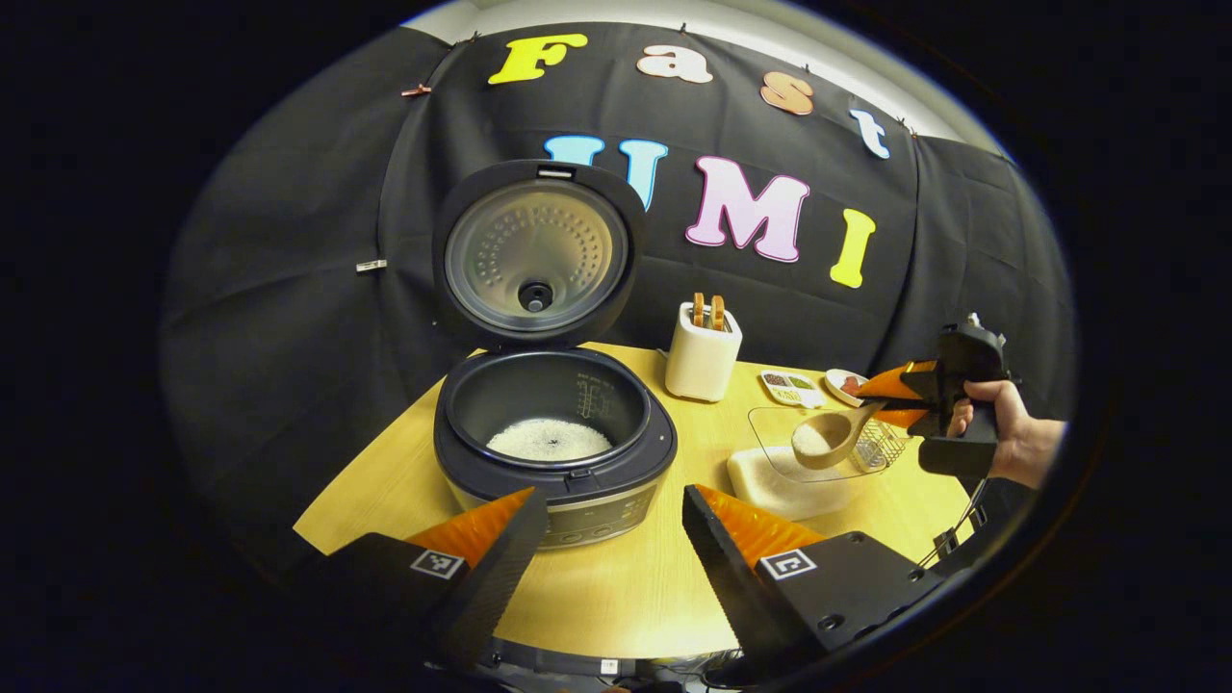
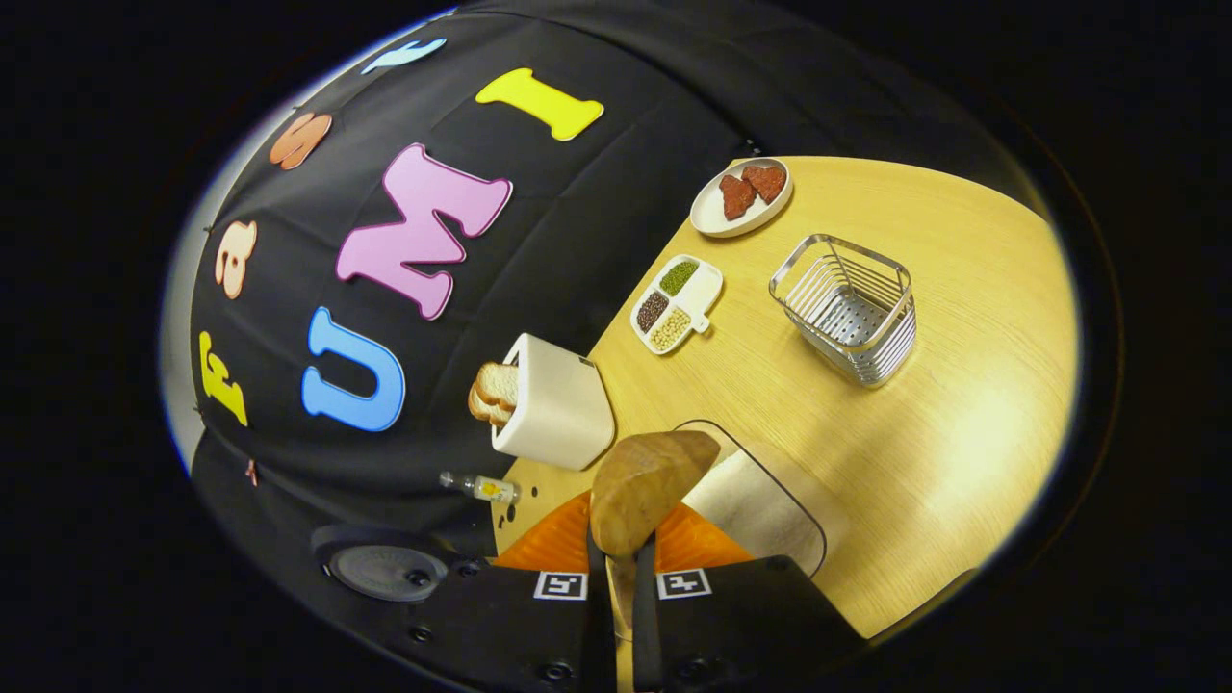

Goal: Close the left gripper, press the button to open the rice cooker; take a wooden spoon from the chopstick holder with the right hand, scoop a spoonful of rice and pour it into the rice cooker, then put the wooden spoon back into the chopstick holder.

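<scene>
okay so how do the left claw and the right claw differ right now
The left claw is open and empty; the right claw is shut on the wooden spoon, which carries rice. The left claw hangs in front of the open rice cooker; the right claw sits off to the side, above the clear rice container. Both have orange-faced black fingers.
</scene>
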Demonstrator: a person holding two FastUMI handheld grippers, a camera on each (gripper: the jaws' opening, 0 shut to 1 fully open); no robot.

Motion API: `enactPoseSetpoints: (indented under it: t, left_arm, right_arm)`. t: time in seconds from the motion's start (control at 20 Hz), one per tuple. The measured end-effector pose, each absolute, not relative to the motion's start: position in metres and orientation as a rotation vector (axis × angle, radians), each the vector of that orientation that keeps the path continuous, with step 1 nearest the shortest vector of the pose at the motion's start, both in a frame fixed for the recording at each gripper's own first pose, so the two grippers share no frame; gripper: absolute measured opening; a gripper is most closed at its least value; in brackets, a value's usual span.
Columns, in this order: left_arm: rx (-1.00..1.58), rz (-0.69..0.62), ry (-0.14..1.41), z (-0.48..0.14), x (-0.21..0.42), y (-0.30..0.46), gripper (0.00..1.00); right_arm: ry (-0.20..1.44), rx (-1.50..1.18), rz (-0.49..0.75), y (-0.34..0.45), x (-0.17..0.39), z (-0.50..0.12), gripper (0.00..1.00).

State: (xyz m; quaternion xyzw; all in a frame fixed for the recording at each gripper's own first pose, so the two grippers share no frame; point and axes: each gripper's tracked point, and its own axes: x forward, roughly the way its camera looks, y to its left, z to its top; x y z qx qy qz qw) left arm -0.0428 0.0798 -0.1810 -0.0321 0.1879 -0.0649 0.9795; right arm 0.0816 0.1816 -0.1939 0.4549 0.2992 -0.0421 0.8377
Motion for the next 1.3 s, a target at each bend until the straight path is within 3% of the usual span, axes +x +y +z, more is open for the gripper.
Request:
enactPoseSetpoints:
  t: [0.3,0.8,1.3]
  left_arm:
    - [-0.083,-0.127,0.359,-0.177,-0.049,0.081,0.96]
    - [-0.128,-0.040,0.329,-0.168,-0.063,0.118,0.96]
    - [-0.149,0.050,0.332,-0.175,-0.076,0.167,0.96]
  right_arm:
    - [0.606,1.052,-0.043,0.203,0.092,-0.152,0.11]
    - [0.648,1.065,0.170,0.322,0.105,-0.098,0.12]
    - [0.664,0.840,0.365,0.452,0.104,-0.095,0.11]
